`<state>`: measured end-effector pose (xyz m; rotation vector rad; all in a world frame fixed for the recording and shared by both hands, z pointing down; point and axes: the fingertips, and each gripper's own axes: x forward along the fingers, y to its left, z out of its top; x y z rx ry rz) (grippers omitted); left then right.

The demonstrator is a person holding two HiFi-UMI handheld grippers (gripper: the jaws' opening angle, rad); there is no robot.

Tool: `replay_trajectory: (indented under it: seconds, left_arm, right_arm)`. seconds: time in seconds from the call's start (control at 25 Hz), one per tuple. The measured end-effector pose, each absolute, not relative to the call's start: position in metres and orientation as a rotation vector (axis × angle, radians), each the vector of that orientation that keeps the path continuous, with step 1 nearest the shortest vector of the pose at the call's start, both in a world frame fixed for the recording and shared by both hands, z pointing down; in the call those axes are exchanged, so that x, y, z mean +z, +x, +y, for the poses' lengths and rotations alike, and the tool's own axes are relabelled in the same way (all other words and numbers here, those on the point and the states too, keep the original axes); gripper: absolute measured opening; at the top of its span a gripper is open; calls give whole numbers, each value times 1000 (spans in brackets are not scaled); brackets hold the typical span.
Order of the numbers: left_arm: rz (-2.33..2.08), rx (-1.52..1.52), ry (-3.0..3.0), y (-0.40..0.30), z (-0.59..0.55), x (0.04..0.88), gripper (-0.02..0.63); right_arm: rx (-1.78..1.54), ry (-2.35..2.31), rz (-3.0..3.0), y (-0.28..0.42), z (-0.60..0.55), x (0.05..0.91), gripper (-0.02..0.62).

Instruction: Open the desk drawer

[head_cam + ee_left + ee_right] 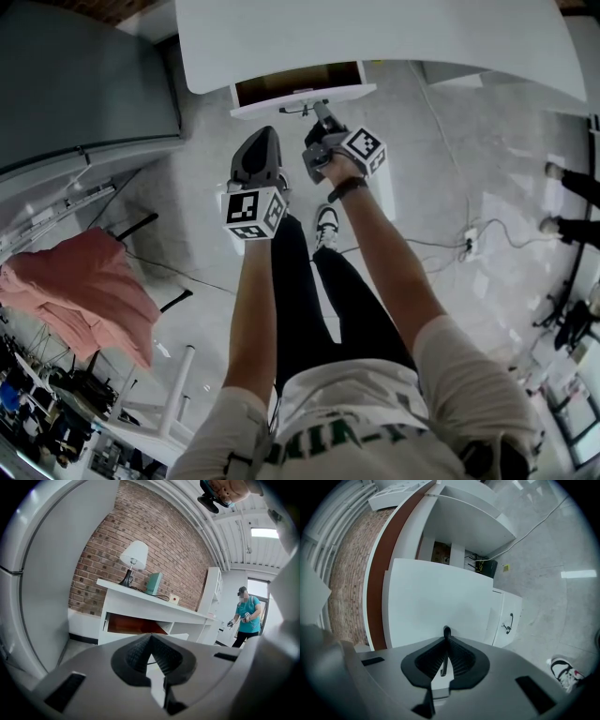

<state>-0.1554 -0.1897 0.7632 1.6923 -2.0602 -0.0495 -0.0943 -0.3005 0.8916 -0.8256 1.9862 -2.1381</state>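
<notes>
The desk (375,37) is white, its drawer (298,82) brown inside (black handle (446,632)) — brick wall (154,541) red, cloth (94,286) pink.

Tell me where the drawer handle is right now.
The drawer handle sits top centre of the head view, on the front of the open drawer under the white desk, clamped between the fingers of the right gripper.

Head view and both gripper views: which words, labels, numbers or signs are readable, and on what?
No text reads whole.
Green lettering on the person's pale shirt: broken by folds, unreadable.
Black-and-white square patterns, no letters: left gripper's marker cube, right gripper's marker cube.
Teal upright box on the white desk: too small to read.
</notes>
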Motion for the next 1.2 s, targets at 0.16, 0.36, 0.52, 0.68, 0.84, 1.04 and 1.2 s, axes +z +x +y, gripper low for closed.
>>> replay_trajectory:
  seconds: [0.16, 0.36, 0.52, 0.68, 0.84, 1.04, 1.2]
  left_arm:
    - [-2066, -39, 1679, -151, -185, 765, -8]
    - [-2072, -42, 1673, -148, -183, 765, -8]
    - [-2070, -41, 1676, -143, -180, 766, -8]
    - [-2077, -42, 1666, -143, -177, 765, -8]
    - [-2077, -41, 1655, -142, -173, 768, -8]
    - [-2078, -54, 1635, -142, -167, 771, -8]
    - [-2090, -61, 1611, -146, -163, 772, -8]
  right_arm:
    - [-2131, -818, 2004, -85, -294, 891, 21]
    - [-2136, -818, 2013, -76, -286, 889, 21]
    - [-2151, -823, 1998, -68, -273, 890, 21]
    - [-2155, -838, 1978, -61, -263, 892, 21]
    - [-2156, -854, 1982, -53, -258, 893, 21]
    - [-2177, -906, 1972, -40, -251, 905, 20]
    - [-2212, -967, 1971, -33, -247, 928, 18]
